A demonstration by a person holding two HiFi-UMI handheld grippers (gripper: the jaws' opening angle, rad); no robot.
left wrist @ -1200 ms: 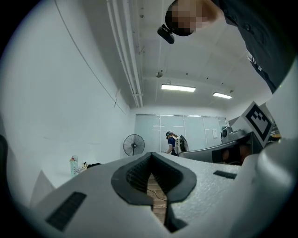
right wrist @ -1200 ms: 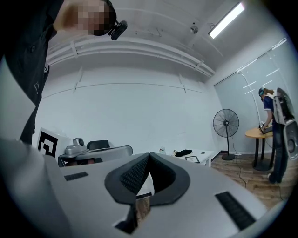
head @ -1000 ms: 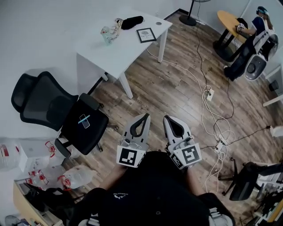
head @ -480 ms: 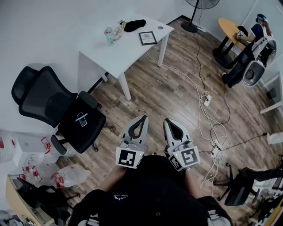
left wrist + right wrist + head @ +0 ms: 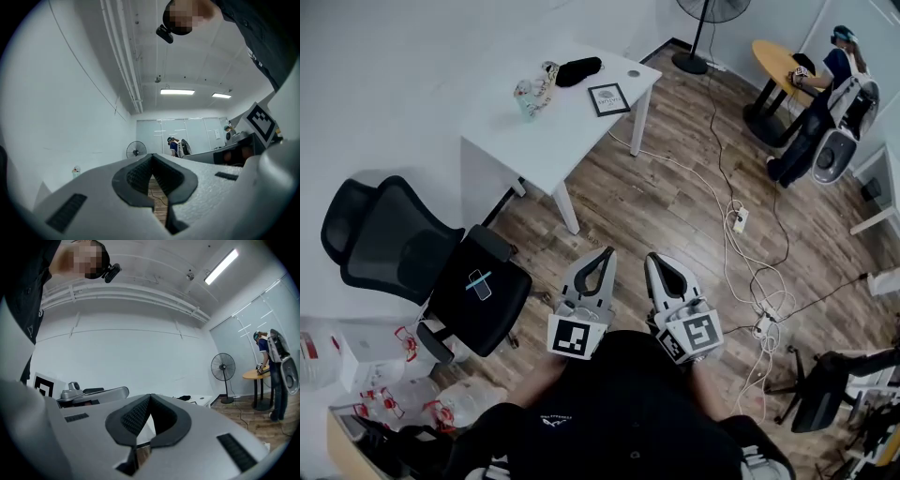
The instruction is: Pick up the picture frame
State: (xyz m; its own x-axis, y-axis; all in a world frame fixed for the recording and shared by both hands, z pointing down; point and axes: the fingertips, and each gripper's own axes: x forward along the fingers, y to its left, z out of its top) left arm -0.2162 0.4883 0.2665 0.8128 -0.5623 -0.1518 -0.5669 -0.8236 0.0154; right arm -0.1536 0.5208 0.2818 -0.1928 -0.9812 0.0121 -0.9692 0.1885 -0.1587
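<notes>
Both grippers are pointing up the frame at lower centre of the head view, the left gripper [image 5: 606, 253] just beside the right gripper [image 5: 654, 259], each holding its jaws pressed together on nothing. At middle left a black office chair [image 5: 441, 258] is standing. Farther off, at upper centre, the picture frame [image 5: 608, 99] is sitting near the right end of the white table [image 5: 558, 127], well apart from both grippers.

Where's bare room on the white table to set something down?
Free: the near half of the white table, between the small black-framed picture and the corner by the black mesh office chair. Crowded: far end, with the black pouch and pale green cup.
</notes>
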